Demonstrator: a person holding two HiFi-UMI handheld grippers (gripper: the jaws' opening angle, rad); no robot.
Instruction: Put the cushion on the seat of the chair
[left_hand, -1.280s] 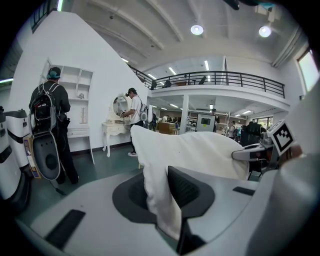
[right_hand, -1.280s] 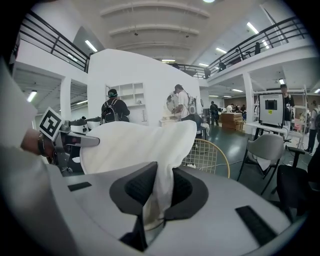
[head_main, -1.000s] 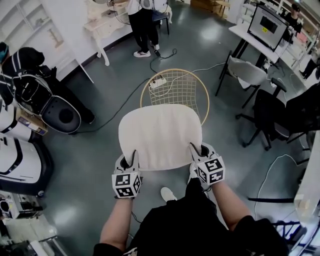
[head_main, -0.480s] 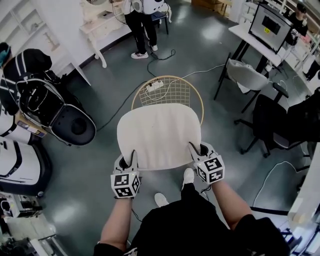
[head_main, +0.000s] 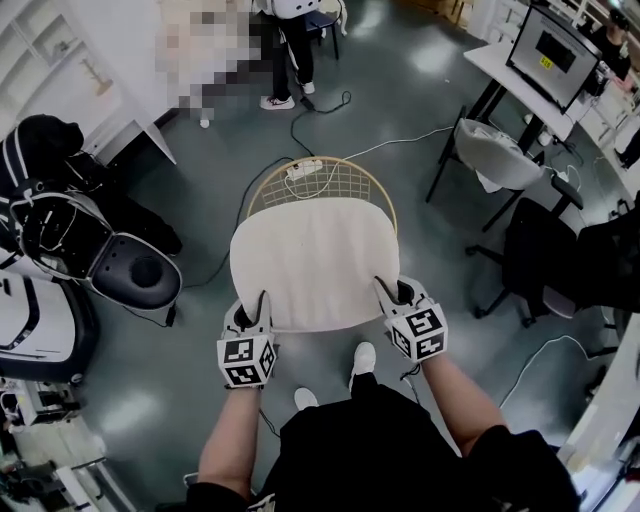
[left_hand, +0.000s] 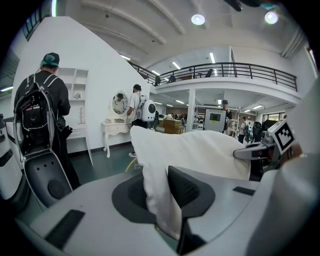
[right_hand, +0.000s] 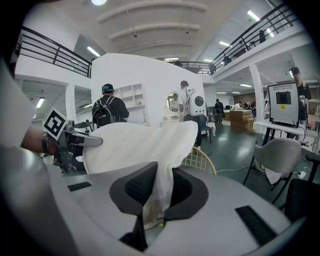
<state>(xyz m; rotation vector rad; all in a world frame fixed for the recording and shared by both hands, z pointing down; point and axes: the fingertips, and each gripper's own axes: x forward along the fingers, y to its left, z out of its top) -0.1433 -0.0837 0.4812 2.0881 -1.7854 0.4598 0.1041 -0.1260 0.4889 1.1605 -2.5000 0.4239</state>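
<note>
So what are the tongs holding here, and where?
The left tongs and right tongs each pinch a near corner of the flat cream fabric cushion.

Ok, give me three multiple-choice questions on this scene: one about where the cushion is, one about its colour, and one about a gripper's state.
1. Where is the cushion?
A. lying on the floor
B. held in the air over the near part of the chair
C. on a desk

2. What colour is the cushion?
A. cream white
B. red
C. black

3. The left gripper is:
A. open and empty
B. shut on a cable
C. shut on a cushion corner

Answers: 1 B, the head view shows it held over the wire seat. 2 A, it looks pale in every view. 3 C, the fabric is pinched between its jaws.
</note>
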